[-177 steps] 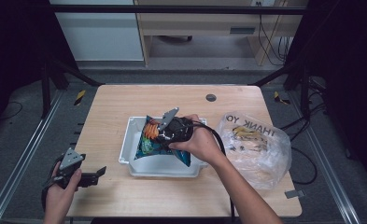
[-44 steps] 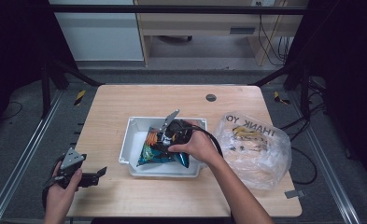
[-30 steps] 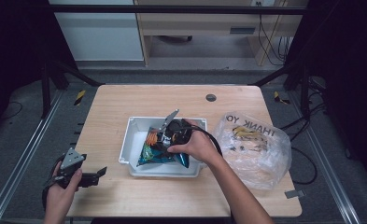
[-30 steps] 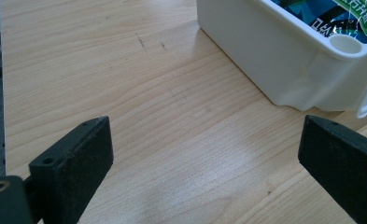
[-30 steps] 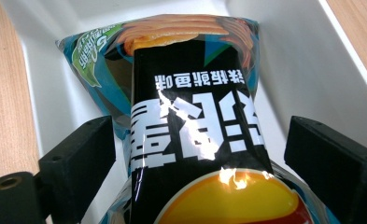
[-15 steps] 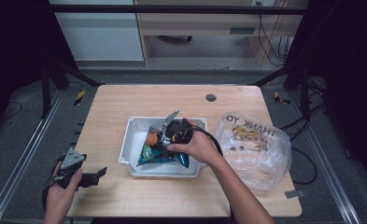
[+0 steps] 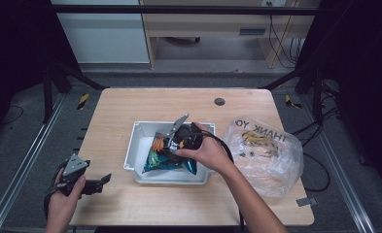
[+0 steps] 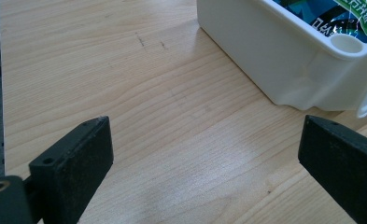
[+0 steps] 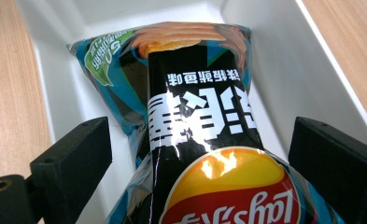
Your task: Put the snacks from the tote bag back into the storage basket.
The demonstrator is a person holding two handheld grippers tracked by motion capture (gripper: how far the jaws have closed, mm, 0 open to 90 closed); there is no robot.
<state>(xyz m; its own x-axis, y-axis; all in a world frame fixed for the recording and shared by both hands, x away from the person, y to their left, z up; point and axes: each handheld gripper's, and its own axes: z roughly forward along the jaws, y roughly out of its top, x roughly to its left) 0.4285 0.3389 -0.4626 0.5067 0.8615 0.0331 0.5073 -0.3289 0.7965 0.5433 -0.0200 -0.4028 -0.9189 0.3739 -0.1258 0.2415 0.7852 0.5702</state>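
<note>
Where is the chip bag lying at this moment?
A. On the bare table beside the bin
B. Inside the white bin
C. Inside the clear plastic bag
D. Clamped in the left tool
B: the chip bag lies inside the white bin, between the right tool's open jaws.

**Colours and patterns on the table**

Table (image 7: 130,116): pale wood, fine grain lines, one small dark round spot (image 7: 219,101) near far edge. Bin (image 7: 135,150): plain white. Chip bag (image 9: 195,116): teal-blue and black, white characters on a black band, green patch at one corner, orange chip picture at the far end, red and yellow round logo with white lettering. Plastic bag (image 7: 266,150): clear, black "THANK YO" print, yellow bits inside. Both grippers' jaws: matte black.
</note>
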